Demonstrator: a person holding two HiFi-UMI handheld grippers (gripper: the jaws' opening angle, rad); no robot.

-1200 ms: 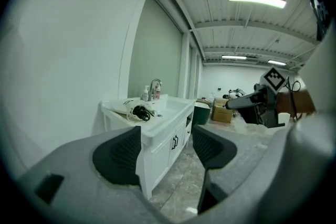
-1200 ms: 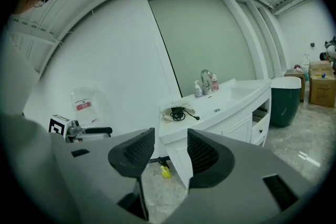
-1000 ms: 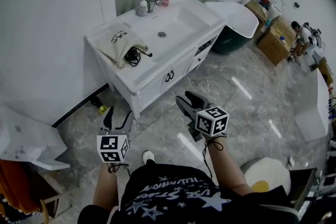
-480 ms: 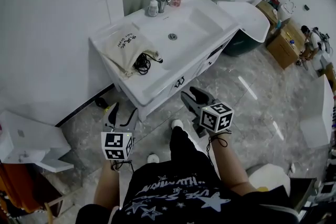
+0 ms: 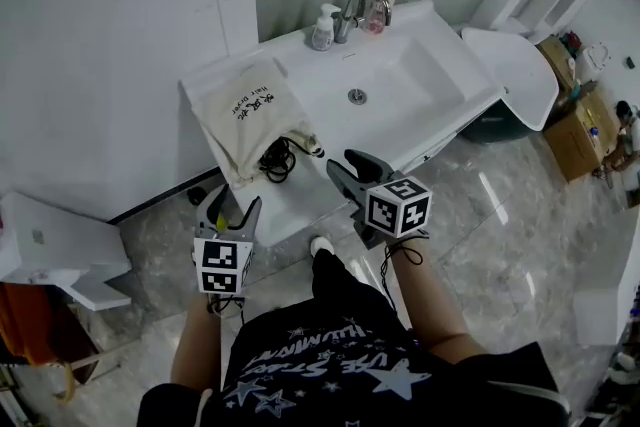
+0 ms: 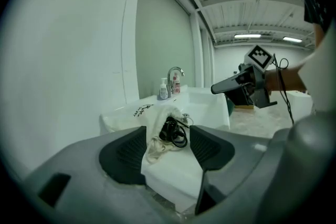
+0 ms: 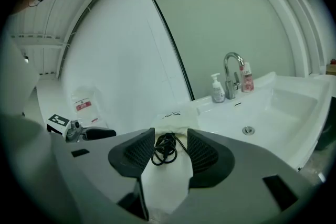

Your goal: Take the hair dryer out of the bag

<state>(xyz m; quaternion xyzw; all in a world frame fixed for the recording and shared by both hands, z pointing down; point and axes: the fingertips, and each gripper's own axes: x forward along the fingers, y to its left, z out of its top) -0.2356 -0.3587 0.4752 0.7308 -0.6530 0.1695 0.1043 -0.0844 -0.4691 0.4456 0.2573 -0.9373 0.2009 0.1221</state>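
Jaws on both grippers stood apart, and nothing was pinched between either pair. Your left gripper (image 5: 229, 205) had its jaws spread wide; they had just been closing a little, with only air between the pads (image 6: 125, 153). Your right gripper (image 5: 352, 167) had its jaws parted somewhat less, and they too held and touched nothing.

You had both grippers pointed at the cream drawstring bag (image 5: 245, 110), which lay on the left end of the white vanity top (image 5: 440, 90), left of the basin, with its mouth turned toward the near edge. A coil of black cord (image 5: 280, 158) spilled from that mouth onto the top; the hair dryer itself was hidden inside the cloth. In each gripper view the cord showed in the gap between the jaws, but farther off. Your left gripper hung near of the bag, over the floor, and your right gripper sat just right of the cord, at the vanity's near edge.
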